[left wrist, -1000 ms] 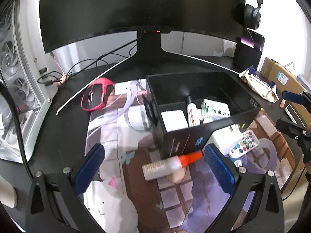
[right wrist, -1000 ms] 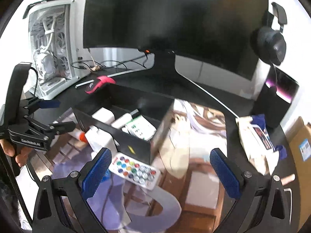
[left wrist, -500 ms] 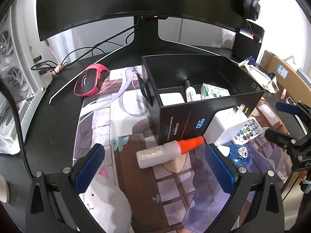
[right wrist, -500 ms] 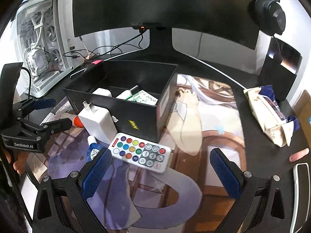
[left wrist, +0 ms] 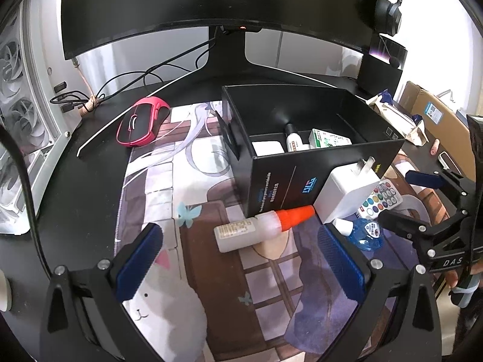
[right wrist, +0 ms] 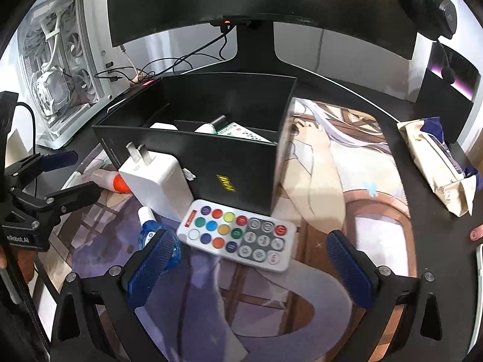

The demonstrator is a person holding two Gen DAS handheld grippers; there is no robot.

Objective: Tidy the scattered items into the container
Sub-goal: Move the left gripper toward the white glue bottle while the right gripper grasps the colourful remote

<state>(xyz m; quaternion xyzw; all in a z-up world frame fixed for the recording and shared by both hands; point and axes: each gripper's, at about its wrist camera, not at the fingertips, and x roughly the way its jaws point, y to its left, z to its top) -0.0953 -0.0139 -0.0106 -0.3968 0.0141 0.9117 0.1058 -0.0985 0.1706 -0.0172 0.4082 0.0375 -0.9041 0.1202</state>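
Note:
A black box (left wrist: 305, 178) (right wrist: 193, 147) stands on the printed desk mat, holding a white block, a tube and a green-and-white carton. Outside its front wall lie a white bottle with an orange cap (left wrist: 259, 229) (right wrist: 111, 179), a white charger plug (left wrist: 347, 193) (right wrist: 157, 184), a small blue bottle (left wrist: 365, 230) (right wrist: 151, 235) and a white remote with coloured buttons (left wrist: 379, 197) (right wrist: 238, 238). My left gripper (left wrist: 238, 267) (right wrist: 65, 176) is open just short of the orange-capped bottle. My right gripper (right wrist: 250, 268) (left wrist: 407, 200) is open, hovering near the remote.
A pink-and-black mouse (left wrist: 142, 123) lies left of the box. A monitor stand (left wrist: 229, 57), cables and a white PC case (right wrist: 57, 60) line the back. A cream pouch (right wrist: 437, 166) and a black speaker (right wrist: 443, 87) sit on the right.
Both grippers have dropped lower and closer to the items in front of the box. The remote now lies between the right fingers' line of sight. Both stay open.

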